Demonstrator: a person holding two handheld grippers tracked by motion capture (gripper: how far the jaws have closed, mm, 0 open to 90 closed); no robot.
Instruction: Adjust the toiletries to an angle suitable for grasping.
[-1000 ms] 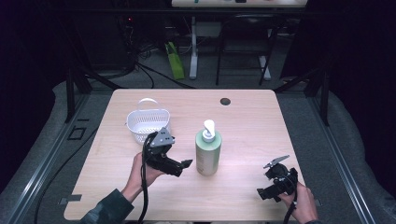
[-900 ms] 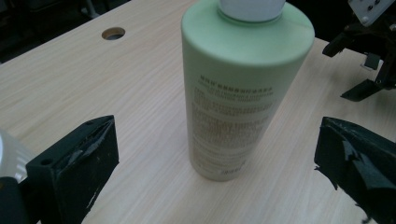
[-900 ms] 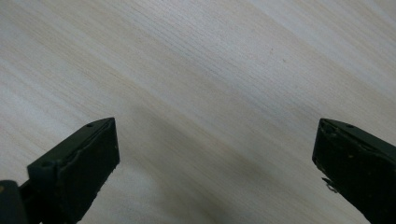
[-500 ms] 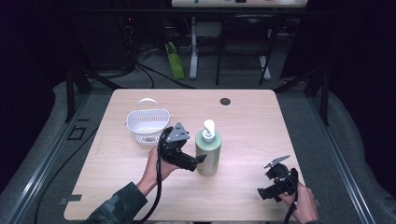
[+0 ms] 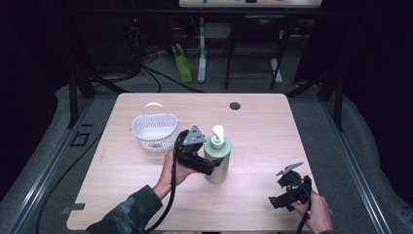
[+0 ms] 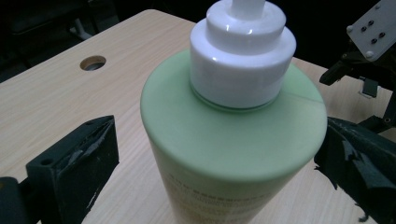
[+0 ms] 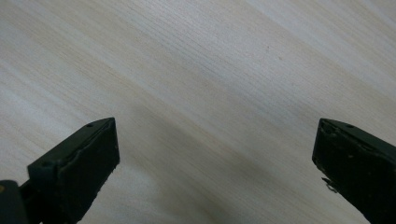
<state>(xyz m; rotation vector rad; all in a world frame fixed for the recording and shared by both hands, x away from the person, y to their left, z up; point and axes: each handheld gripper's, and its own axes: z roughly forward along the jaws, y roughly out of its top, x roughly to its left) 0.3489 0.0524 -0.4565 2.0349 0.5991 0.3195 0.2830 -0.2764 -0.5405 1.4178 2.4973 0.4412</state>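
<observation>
Since a second ago, we see the left gripper (image 5: pixel 210 165) has moved right and forward across the table (image 5: pixel 272 131), from a spot short of the bottle (image 5: pixel 217 161) to right up against it. The bottle, the basket (image 5: pixel 155 131) and the right gripper (image 5: pixel 280 201) sit where they sat before.

In the left gripper view (image 6: pixel 219 172) we see the jaws spread wide, one on each side of the green bottle (image 6: pixel 233 140), with a gap on the left side; on the right side we cannot tell whether the jaw touches. The bottle stands upright near the middle of the table, its white pump cap (image 6: pixel 243 51) on top. We cannot see what is inside it.

The white basket stands left of the bottle, toward the far left part of the table, handle up. We make out nothing in it from the high view, though its bottom is hard to read through the mesh.

In the right gripper view (image 7: pixel 215 172) we see the jaws set wide over bare wood (image 7: pixel 210 84), holding nothing. That gripper is near the table's front right corner, well apart from the bottle. A round hole (image 5: pixel 234 106) sits in the tabletop near the far edge. Beyond the table, we see dark floor, cables and stand legs.
</observation>
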